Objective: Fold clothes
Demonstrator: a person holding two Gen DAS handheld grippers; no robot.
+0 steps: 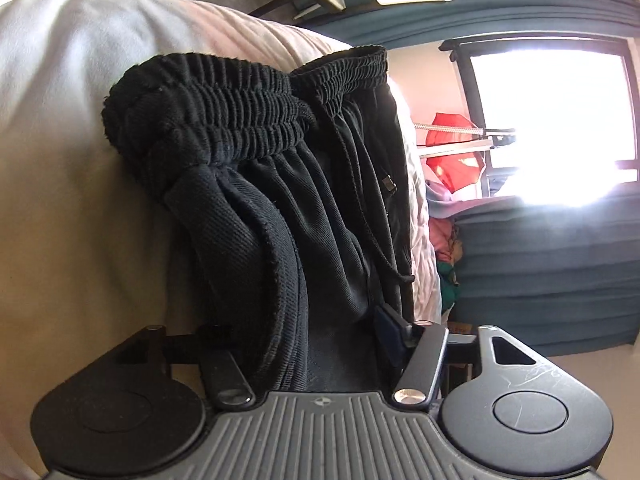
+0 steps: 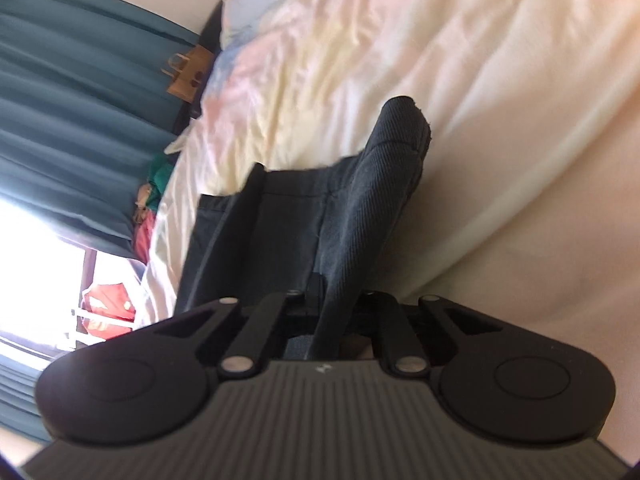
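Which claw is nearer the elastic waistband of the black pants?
Left. The left claw grips the black pants just below the waistband. The right claw clamps another part; no waistband shows there.

Teal curtains (image 1: pixel 540 264) — bright window (image 1: pixel 552 116)

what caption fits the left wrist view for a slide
Left gripper clamps black ribbed-waistband drawstring trousers over a cream bedsheet.

Those black pants (image 1: pixel 288 184) you're holding have a ribbed waistband and a fine twill weave, against a cream bedsheet (image 2: pixel 500 100) with faint pastel pink and blue patches. Off beyond your left gripper (image 1: pixel 320 344) there's teal curtains (image 1: pixel 540 264) and something bright red (image 1: pixel 452 152).
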